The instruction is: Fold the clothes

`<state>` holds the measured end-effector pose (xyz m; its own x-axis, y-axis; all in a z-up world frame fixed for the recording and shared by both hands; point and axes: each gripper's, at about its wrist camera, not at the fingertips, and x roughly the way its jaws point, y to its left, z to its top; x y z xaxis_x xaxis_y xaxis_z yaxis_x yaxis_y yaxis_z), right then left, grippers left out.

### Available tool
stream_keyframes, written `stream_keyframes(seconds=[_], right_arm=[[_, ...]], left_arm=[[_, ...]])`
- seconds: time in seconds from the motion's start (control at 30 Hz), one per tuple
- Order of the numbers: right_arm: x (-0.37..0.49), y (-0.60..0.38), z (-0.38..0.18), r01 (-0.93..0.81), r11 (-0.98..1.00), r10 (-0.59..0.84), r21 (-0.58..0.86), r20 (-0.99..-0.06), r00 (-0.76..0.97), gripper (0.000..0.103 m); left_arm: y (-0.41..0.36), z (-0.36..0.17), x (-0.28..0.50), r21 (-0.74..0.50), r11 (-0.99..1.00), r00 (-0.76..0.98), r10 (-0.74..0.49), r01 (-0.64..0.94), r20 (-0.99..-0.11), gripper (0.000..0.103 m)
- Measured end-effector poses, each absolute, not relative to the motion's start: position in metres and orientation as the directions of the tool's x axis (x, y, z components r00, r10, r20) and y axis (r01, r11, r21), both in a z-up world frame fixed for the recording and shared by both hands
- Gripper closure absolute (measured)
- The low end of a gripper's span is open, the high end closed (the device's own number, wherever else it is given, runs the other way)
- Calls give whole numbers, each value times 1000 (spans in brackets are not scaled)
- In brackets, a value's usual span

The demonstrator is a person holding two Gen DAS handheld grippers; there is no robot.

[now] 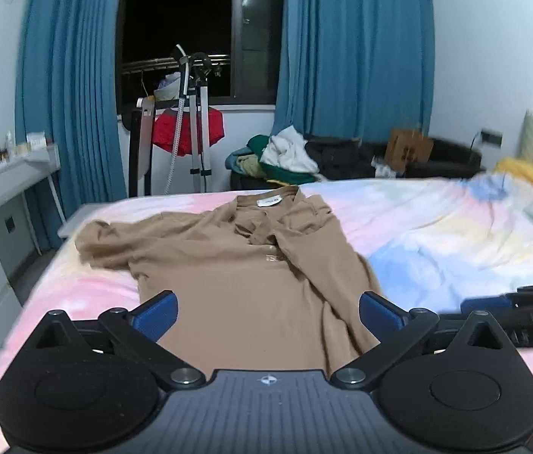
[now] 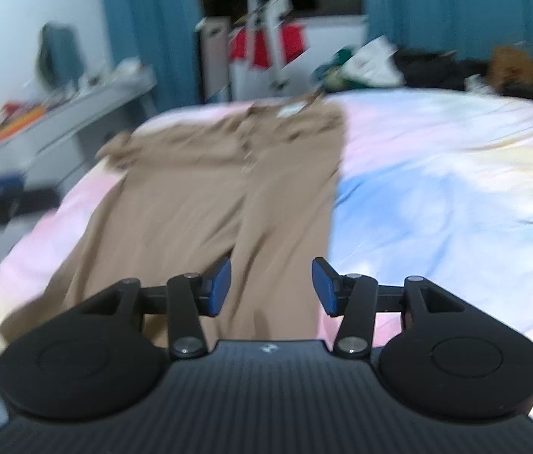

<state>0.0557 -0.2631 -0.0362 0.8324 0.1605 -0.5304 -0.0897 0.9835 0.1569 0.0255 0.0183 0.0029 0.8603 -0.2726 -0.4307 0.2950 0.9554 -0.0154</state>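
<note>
Tan shirt [image 1: 236, 265] flat on bed [image 1: 437, 234], collar at 12 o'clock, right side folded inward, left sleeve out toward 9 o'clock. Left gripper [image 1: 268, 316] spread wide, empty, over hem. Right gripper [image 2: 271, 286] spread, empty, above folded right part of the shirt; right view motion-blurred. Clothes pile [image 1: 285, 155] beyond bed at 12 o'clock.

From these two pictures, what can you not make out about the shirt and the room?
- Brown shirt near hem: left wrist view, hidden behind the left gripper.
- Shirt folds and the neck label text: right wrist view is motion-blurred; label too small.
- Right gripper: only partly seen at the left wrist view's right edge.
- Desk items: too small.
</note>
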Motion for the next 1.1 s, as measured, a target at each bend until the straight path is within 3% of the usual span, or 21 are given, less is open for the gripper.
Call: stream_keyframes(seconds=[0.03,0.1,0.2,0.47,0.77,0.93,1.1], right_arm=[[54,-262,-34,-77,984,150,160,-517,843,47],[54,-259,-33,-79,981,157,176,-495,855,26],[51,-252,-31,-59,984,131,170,-452,882,20],[41,-238,-27,-54,990,99,130,-373,923,18],[53,-223,-9,-52,985,108,166,-350,930,18],[85,-209,20,-54,988,98,145,-318,943,18],[108,-203,13,-40,984,91,174,-296,951,18]], left_arm=[[23,0,23,-39,955,856,-280,292,-434,0],[30,-5,21,-68,958,853,-281,280,-440,0],[38,-9,23,-84,966,855,-256,245,-452,0],[56,-10,29,-130,978,862,-205,162,-464,0],[71,-10,32,-173,979,861,-179,108,-476,0],[77,-19,42,-218,972,836,-189,85,-515,0],[88,-32,55,-289,956,806,-205,45,-555,0]])
